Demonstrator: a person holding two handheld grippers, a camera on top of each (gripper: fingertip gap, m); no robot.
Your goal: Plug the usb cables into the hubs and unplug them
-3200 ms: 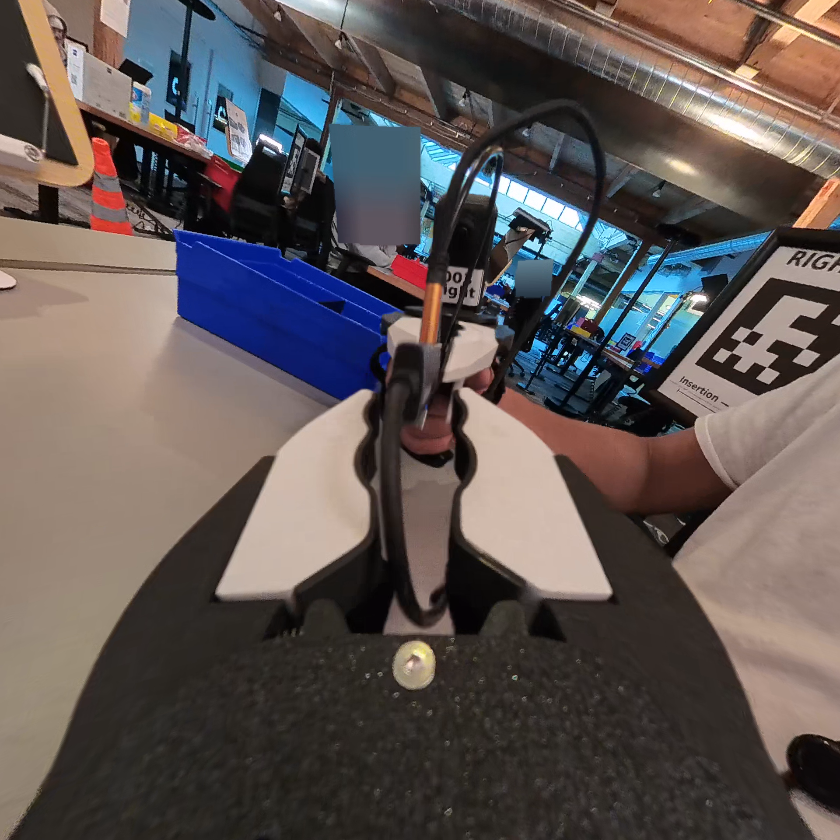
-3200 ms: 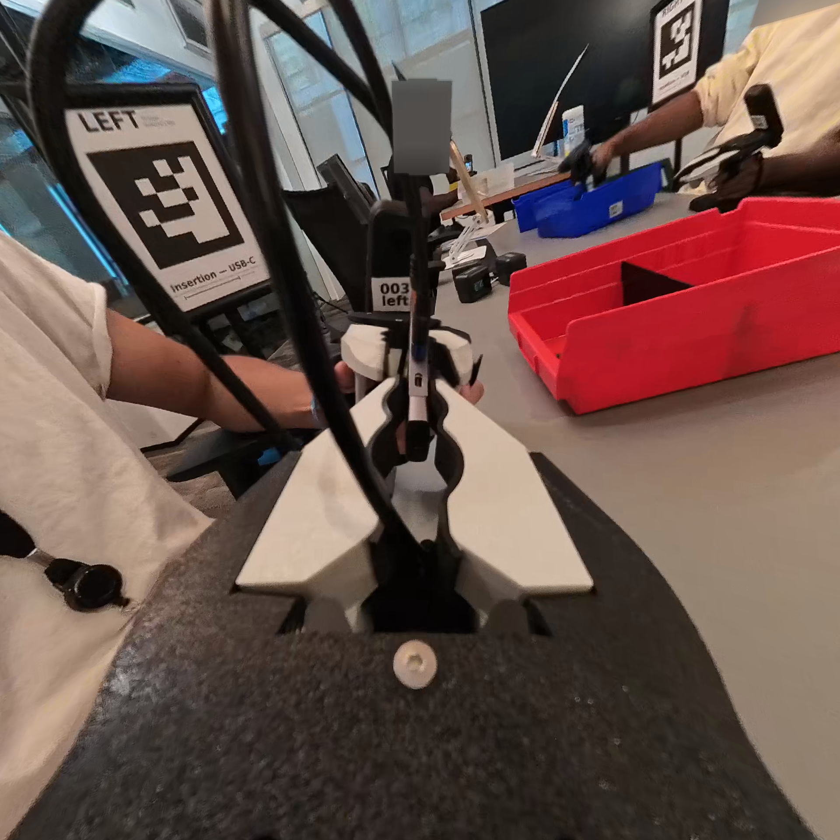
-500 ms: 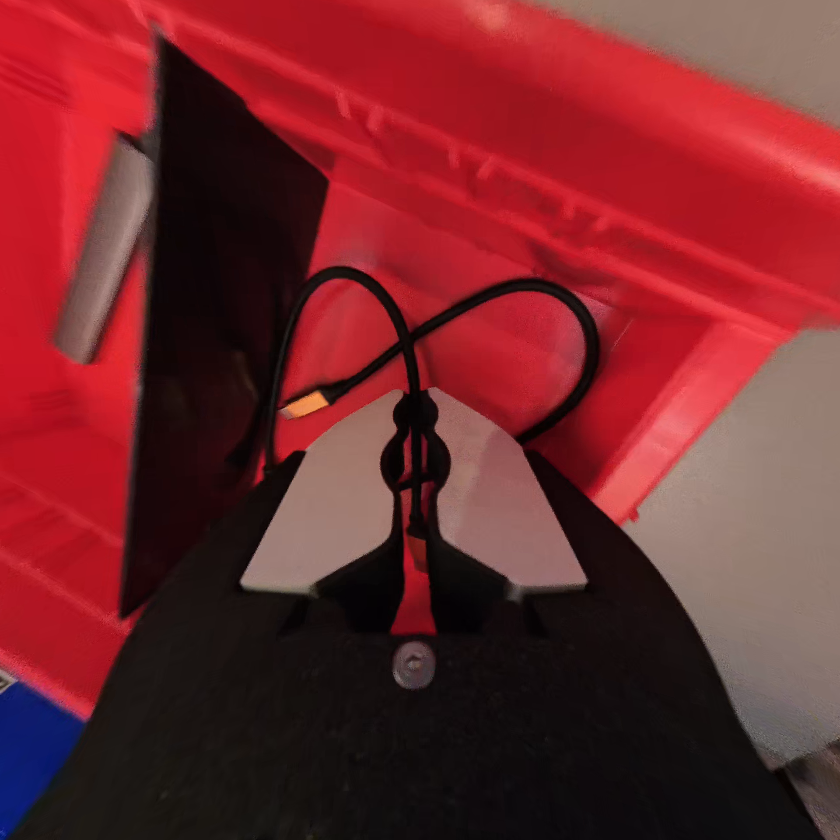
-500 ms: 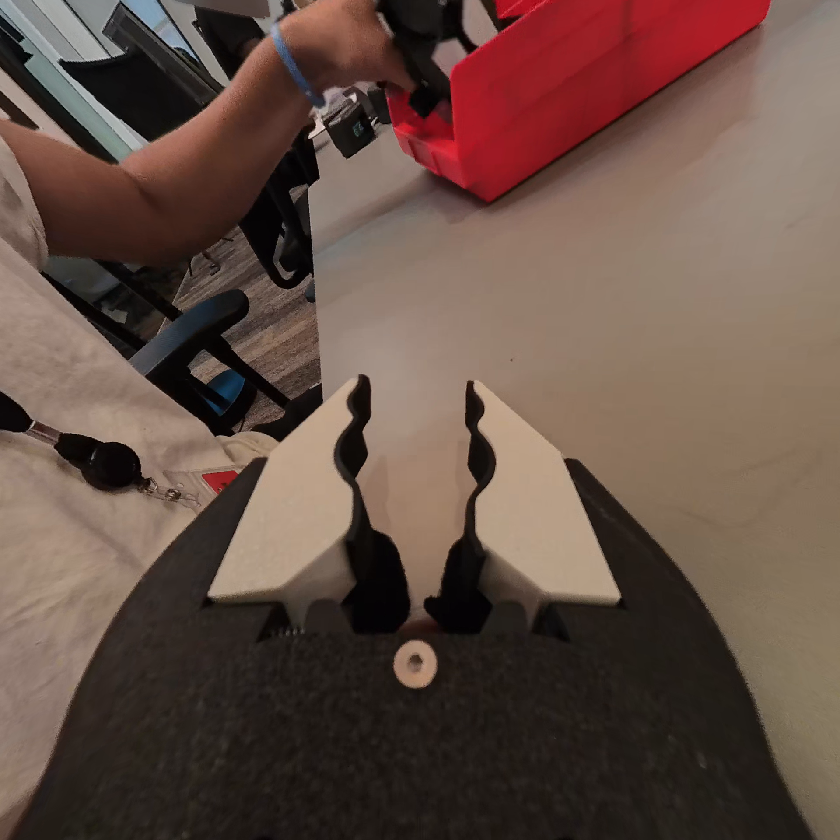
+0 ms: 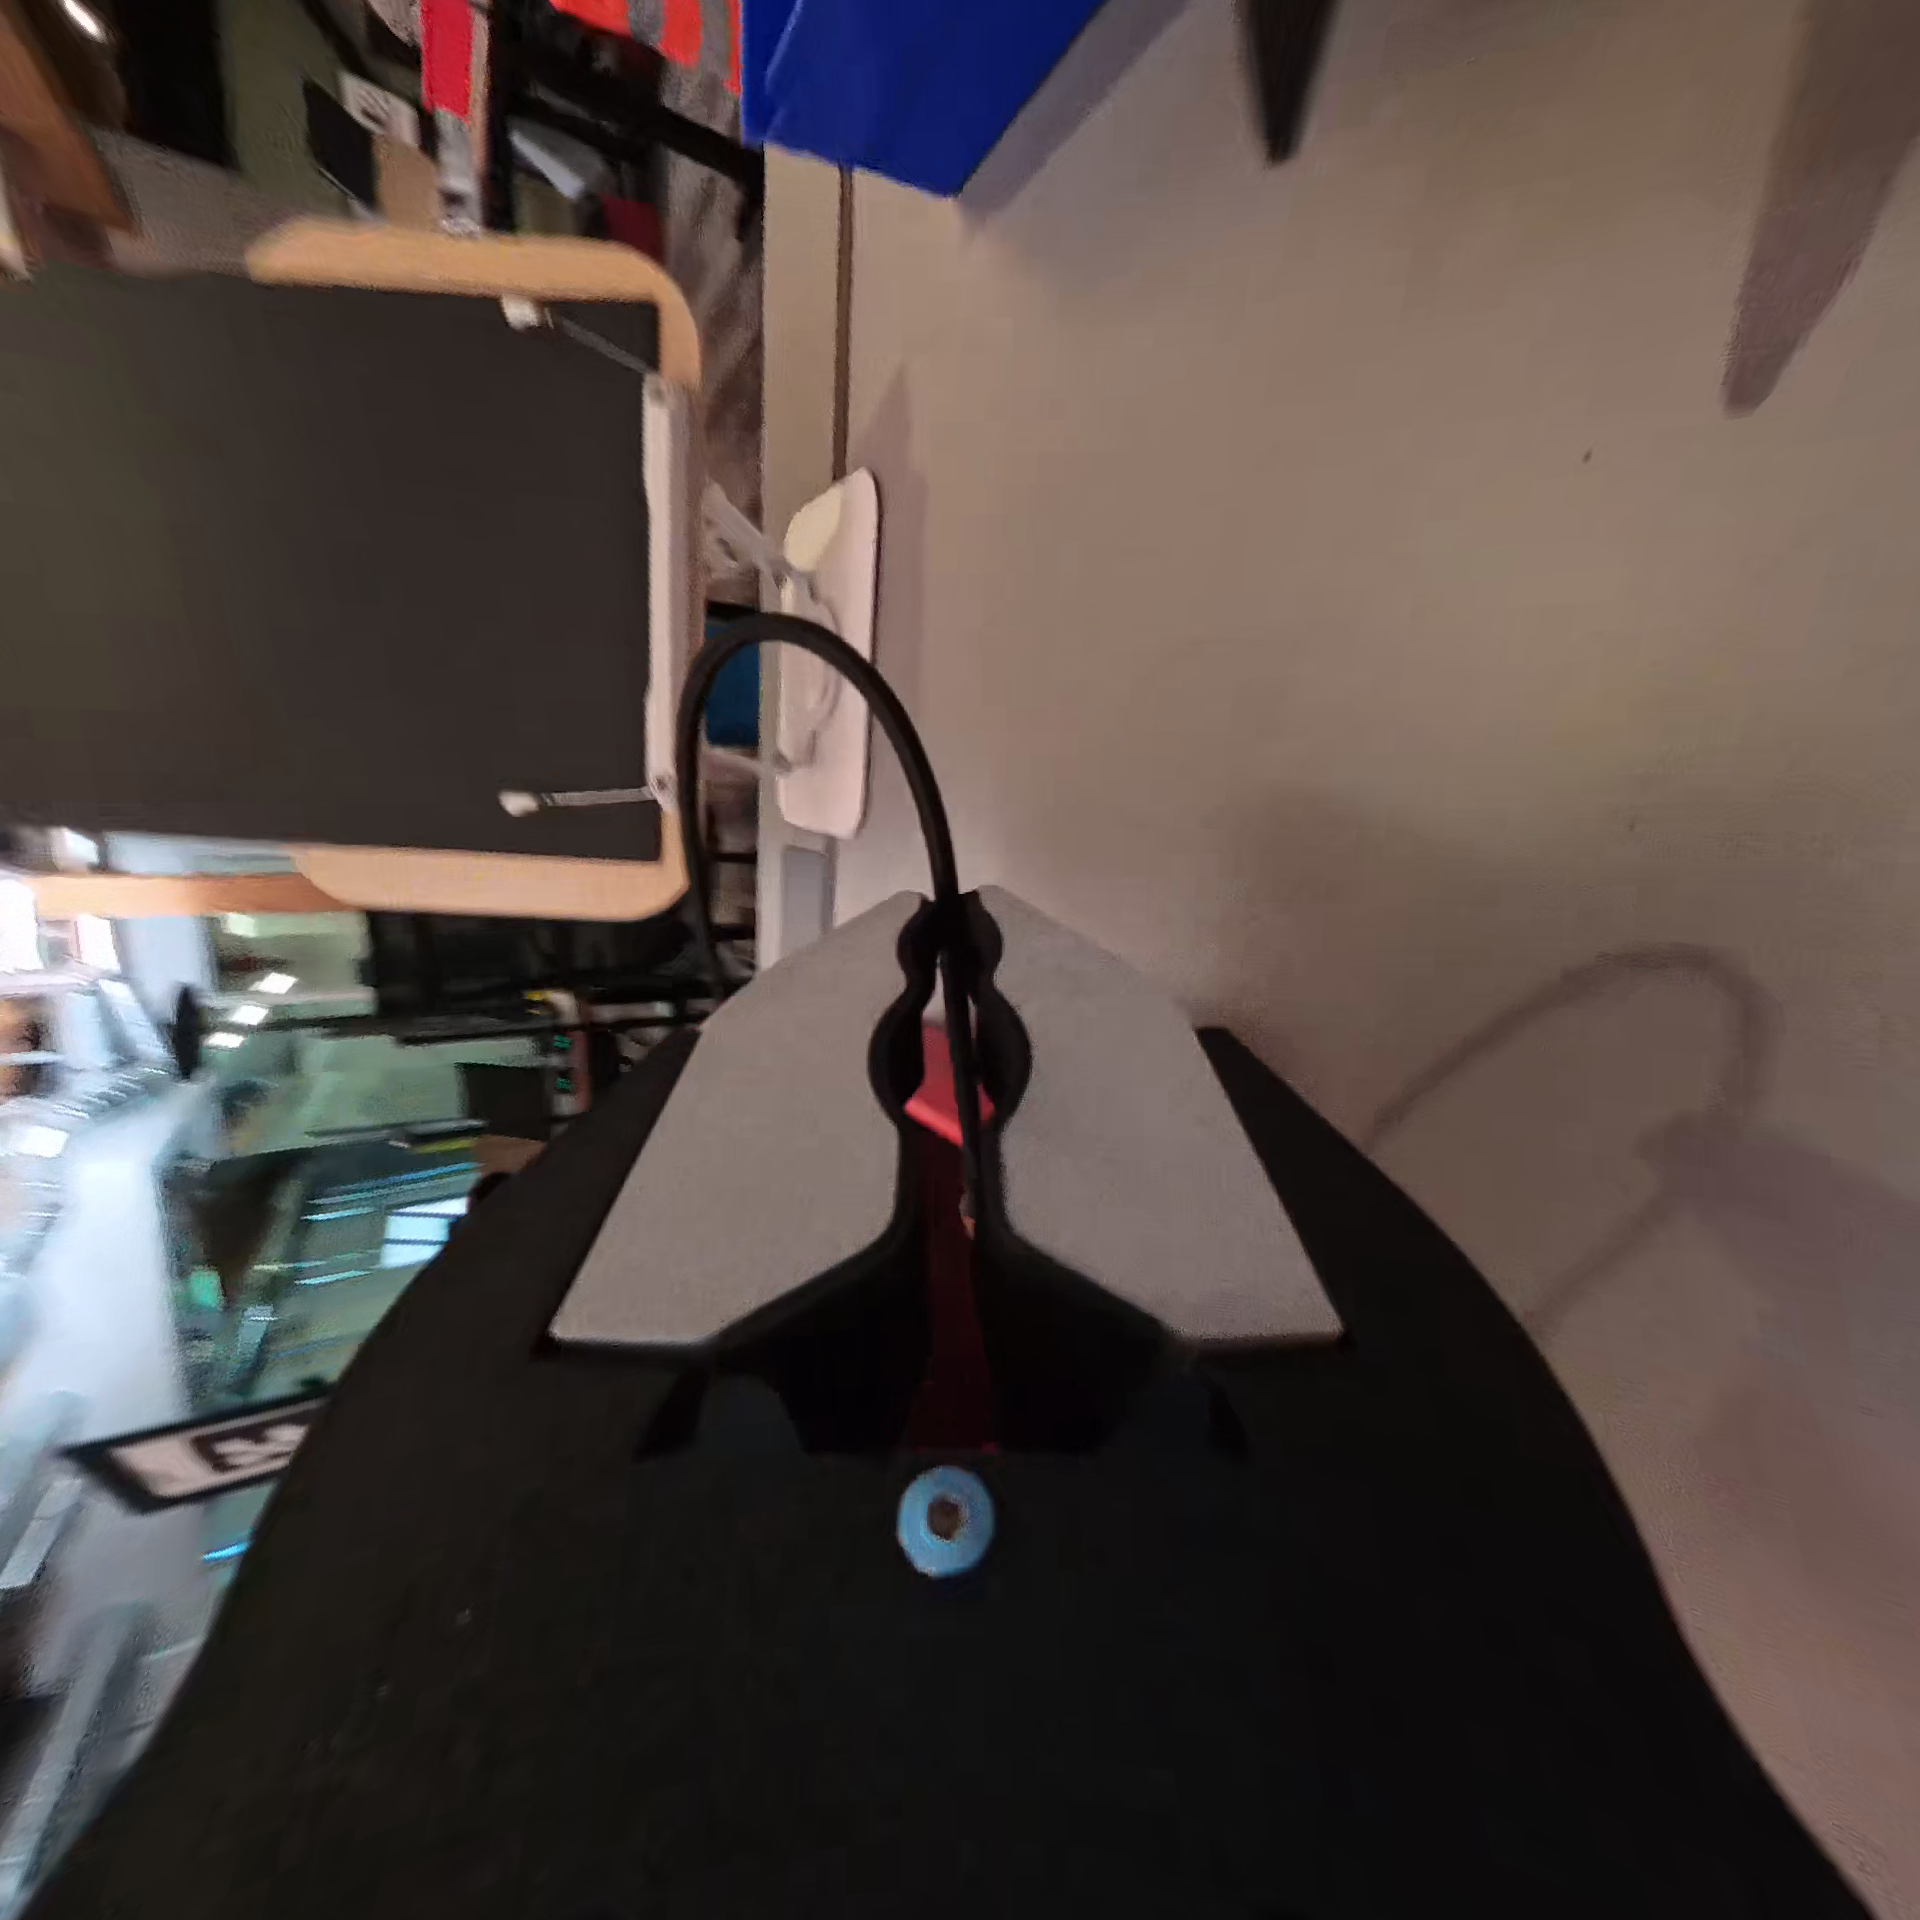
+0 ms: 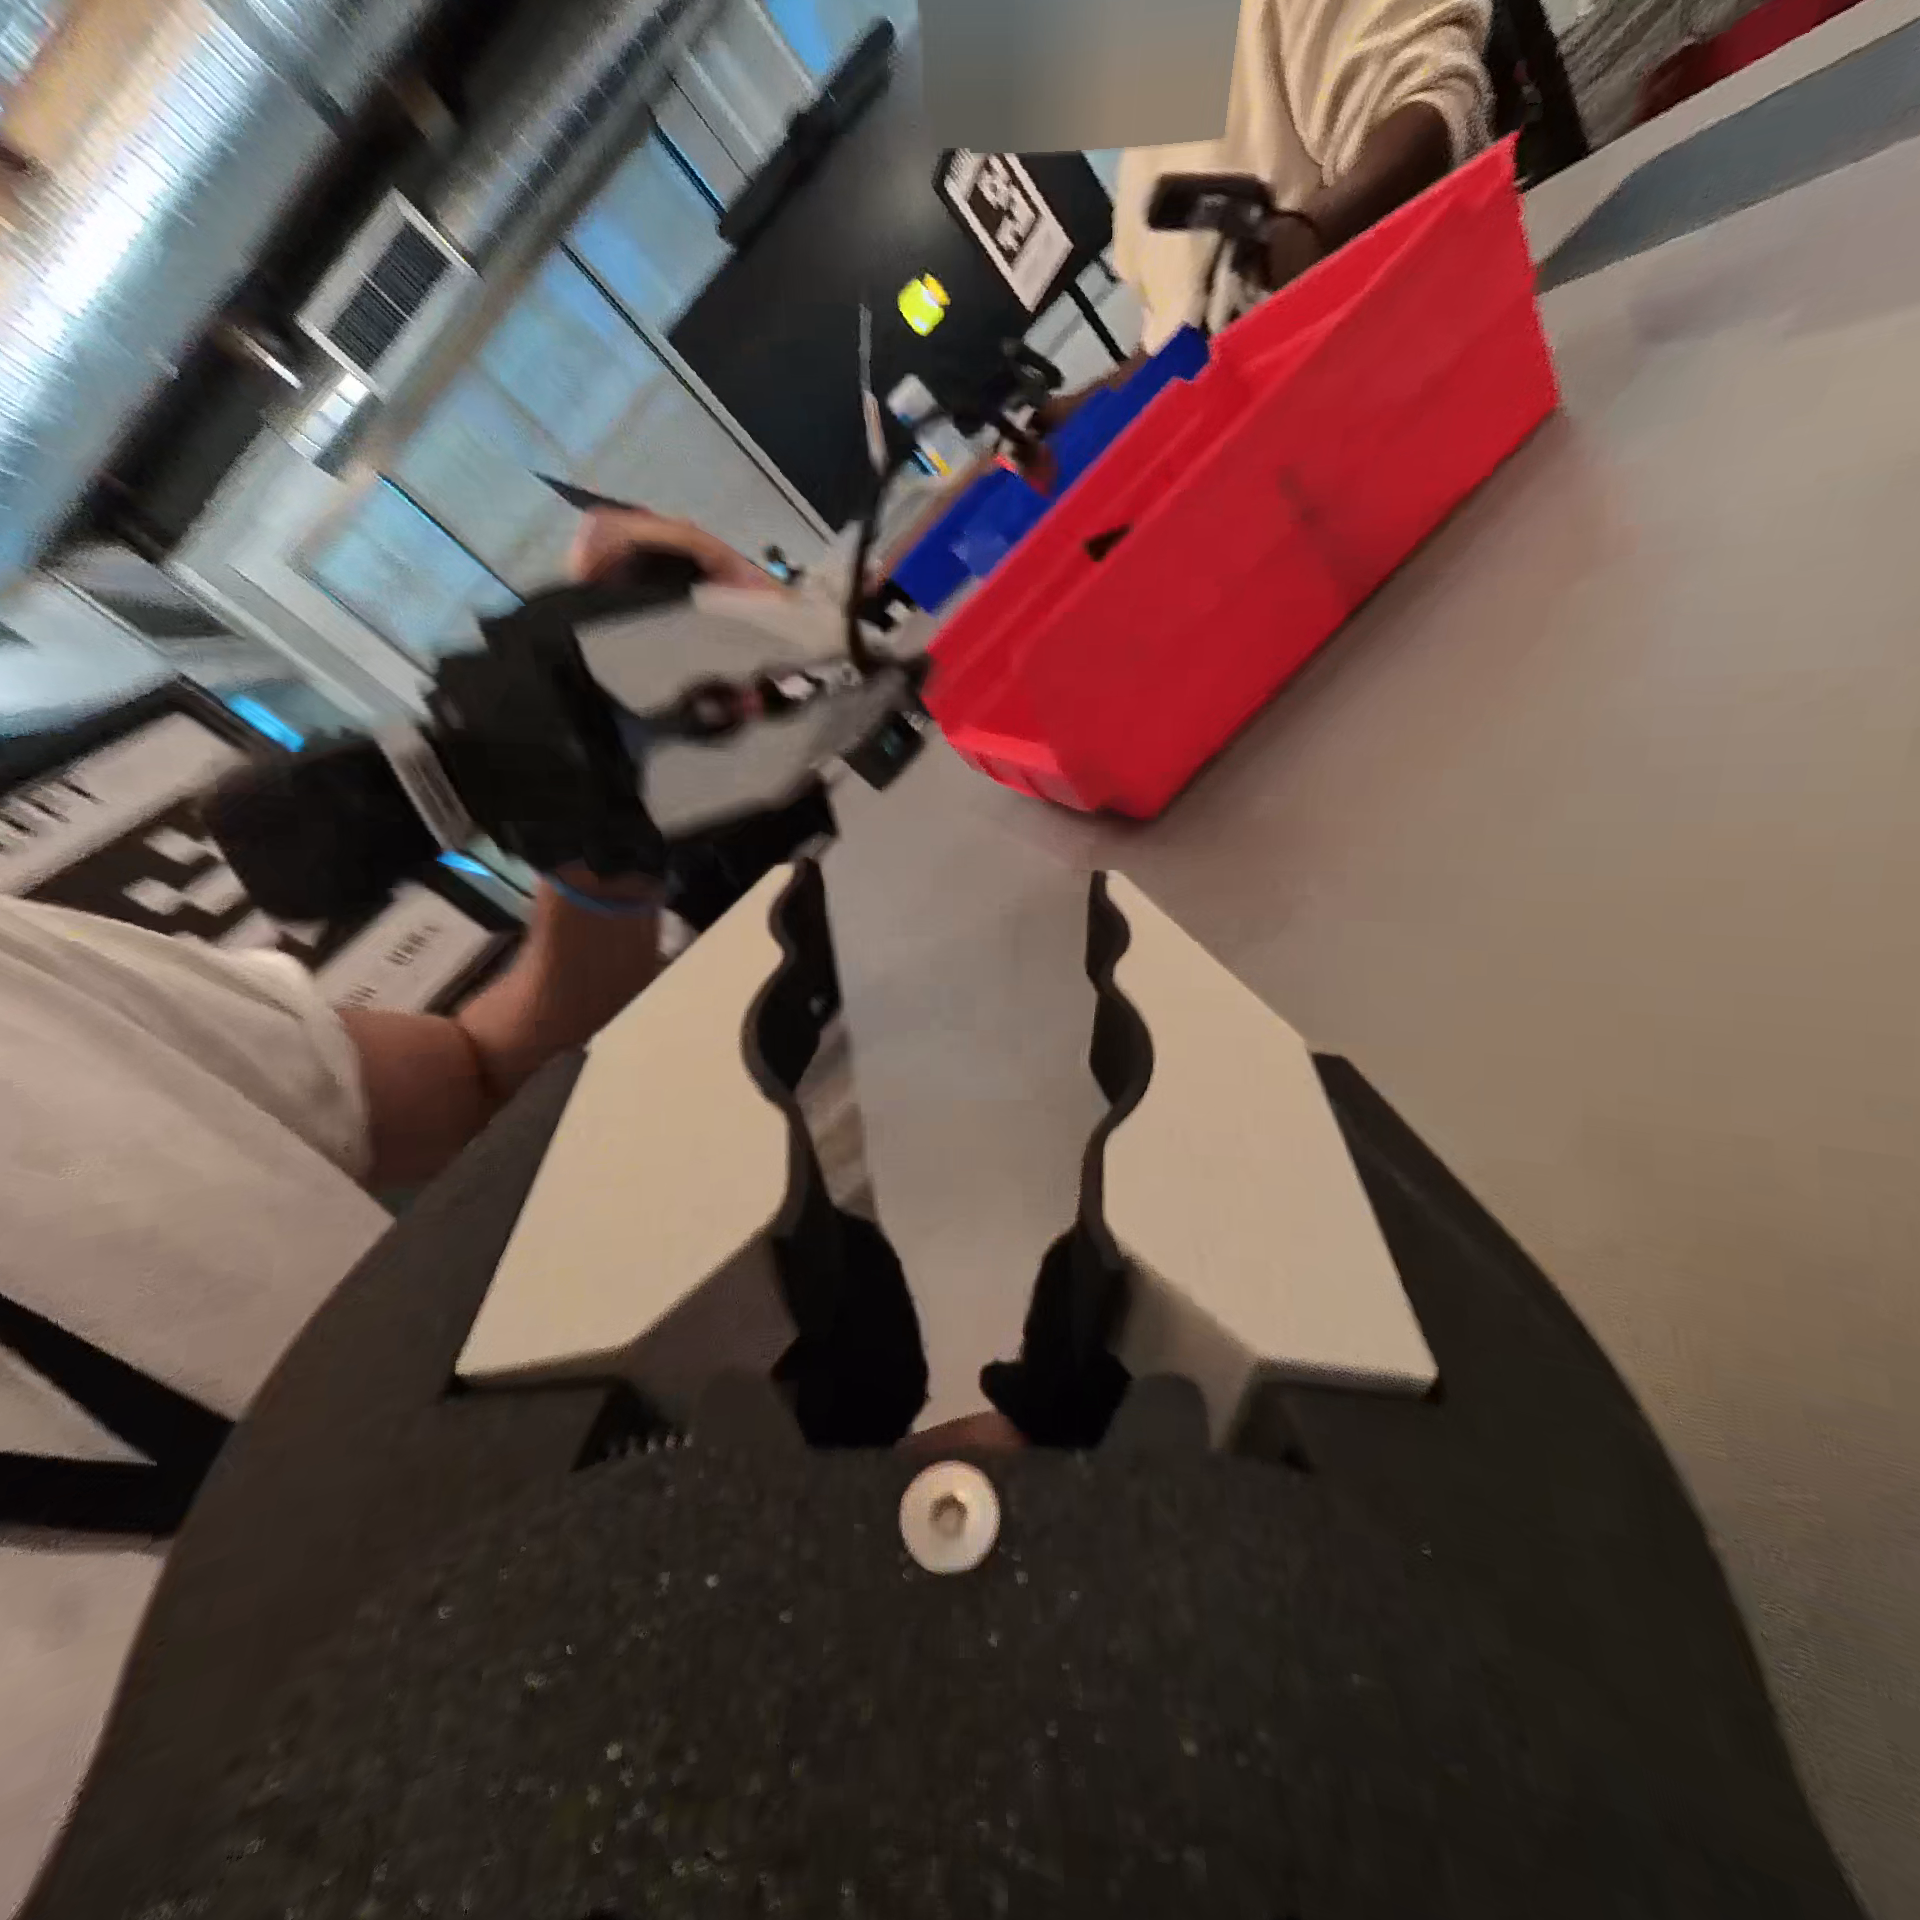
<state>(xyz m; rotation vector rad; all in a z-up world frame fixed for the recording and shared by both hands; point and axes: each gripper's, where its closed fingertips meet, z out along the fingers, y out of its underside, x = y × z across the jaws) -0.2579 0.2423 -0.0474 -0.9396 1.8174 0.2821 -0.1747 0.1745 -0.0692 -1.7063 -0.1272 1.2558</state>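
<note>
The left gripper (image 5: 951,904) is clamped on a thin black cable (image 5: 800,649) (looping above its tips) over the grey tabletop (image 5: 1351,623). The right gripper (image 6: 951,894) is spread apart, empty, near a red bin (image 6: 1247,582).

The left gripper (image 5: 951,904) is showing pale grey fingers on a black body with a light blue screw (image 5: 943,1522), and it is pinching a black cable (image 5: 821,665) in front of a beige table (image 5: 1403,571), a blue bin (image 5: 894,83) and a black panel (image 5: 312,561) edged in tan. The right gripper (image 6: 951,904) is wearing off-white fingers over speckled black foam, while a bright red bin (image 6: 1278,582) is sitting on the grey-beige table, with blue bins (image 6: 1101,436) behind it and a black-and-white checker-patterned sign (image 6: 1013,218) standing farther back
</note>
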